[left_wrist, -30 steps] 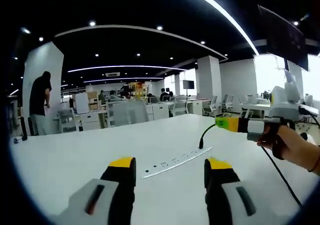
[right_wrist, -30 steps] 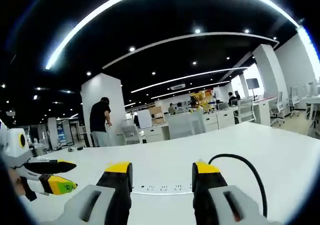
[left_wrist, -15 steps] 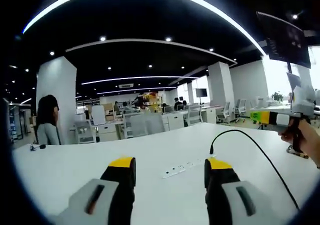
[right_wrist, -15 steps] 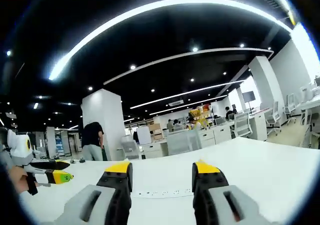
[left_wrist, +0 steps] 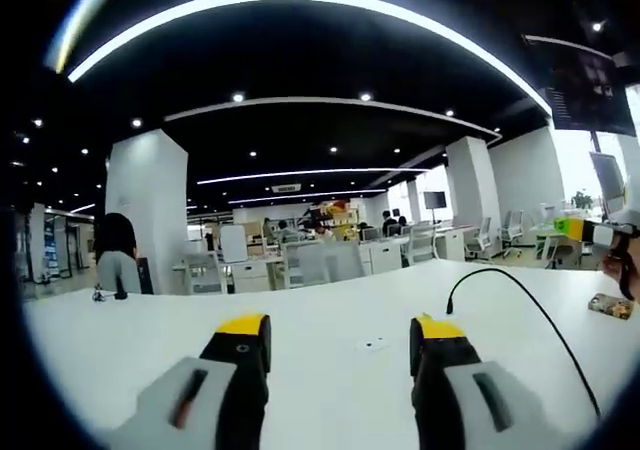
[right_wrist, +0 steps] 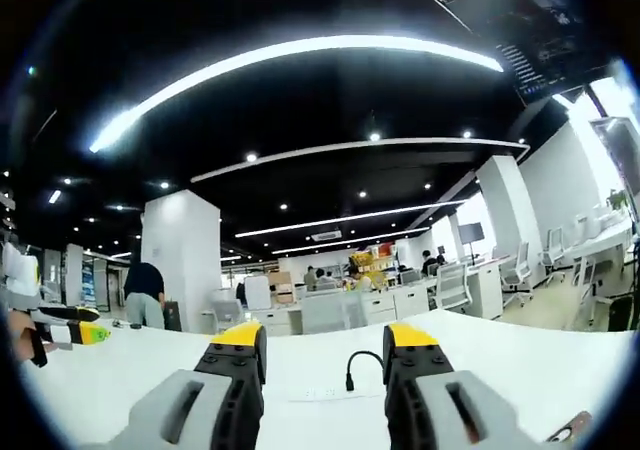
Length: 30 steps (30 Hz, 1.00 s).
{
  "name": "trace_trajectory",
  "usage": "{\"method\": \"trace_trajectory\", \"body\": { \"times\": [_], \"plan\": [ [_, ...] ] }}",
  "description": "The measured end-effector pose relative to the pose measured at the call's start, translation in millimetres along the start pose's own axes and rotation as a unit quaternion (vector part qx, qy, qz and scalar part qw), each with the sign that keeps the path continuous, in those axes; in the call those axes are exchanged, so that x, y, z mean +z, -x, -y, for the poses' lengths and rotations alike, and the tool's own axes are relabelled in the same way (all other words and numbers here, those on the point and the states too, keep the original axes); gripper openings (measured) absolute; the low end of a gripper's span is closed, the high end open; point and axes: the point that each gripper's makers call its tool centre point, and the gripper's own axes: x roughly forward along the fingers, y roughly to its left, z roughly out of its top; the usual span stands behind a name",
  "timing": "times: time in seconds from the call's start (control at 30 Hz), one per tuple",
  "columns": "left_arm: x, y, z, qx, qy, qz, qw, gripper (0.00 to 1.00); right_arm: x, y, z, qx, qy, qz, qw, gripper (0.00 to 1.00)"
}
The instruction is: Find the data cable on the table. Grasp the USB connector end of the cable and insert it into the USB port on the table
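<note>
A white table carries a white socket strip, small and low between my jaws in the left gripper view. A black cable arcs up from near the strip and runs off to the lower right. My left gripper is open with nothing between its yellow-tipped jaws. In the right gripper view the cable's end stands upright at the socket strip, and my right gripper is open and holds nothing. The right gripper also shows at the far right, in a hand.
A small flat object lies on the table at the right, seen again as the flat object. The left gripper sits at the left edge, hand-held. A person stands beyond the table by a white pillar; desks and chairs fill the background.
Both views have tilted upward and pulled back, so the strip looks smaller and lower. The right gripper has drawn away from the cable to the far right. The cable stays at the strip.
</note>
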Motion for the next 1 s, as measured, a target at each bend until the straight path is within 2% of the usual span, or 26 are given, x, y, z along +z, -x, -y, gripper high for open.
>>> {"method": "trace_trajectory", "body": {
  "times": [0.2, 0.37, 0.53, 0.67, 0.77, 0.87, 1.0],
  "plan": [
    [-12.2, 13.9, -9.3, 0.023, -0.002, -0.007, 0.9997, 0.59, -11.4, 17.9, 14.0, -0.025, 0.006, 0.003, 0.9997, 0.47],
    [-23.0, 24.9, -22.2, 0.049, 0.001, -0.008, 0.9988, 0.58, -21.2, 22.3, 20.8, -0.025, -0.015, 0.007, 0.9995, 0.48],
    [-39.6, 33.9, -37.8, 0.084, -0.003, -0.013, 0.9964, 0.57, -31.1, 18.4, 18.0, -0.023, 0.01, 0.009, 0.9996, 0.52],
    [-46.4, 36.4, -44.1, 0.089, 0.007, -0.018, 0.9959, 0.56, -33.3, 17.8, 16.4, -0.017, 0.014, 0.019, 0.9996, 0.52],
    [-44.0, 40.0, -45.8, 0.098, -0.002, -0.017, 0.995, 0.57, -33.0, 19.5, 22.5, -0.021, 0.001, 0.033, 0.9992, 0.52],
    [-44.0, 40.3, -42.5, 0.094, -0.001, -0.016, 0.9954, 0.58, -36.1, 19.8, 32.4, -0.031, 0.0, 0.035, 0.9989, 0.52],
    [-52.5, 38.3, -33.8, 0.084, -0.004, -0.033, 0.9959, 0.63, -40.5, 22.6, 42.4, -0.042, -0.022, 0.032, 0.9984, 0.53]
  ]
}}
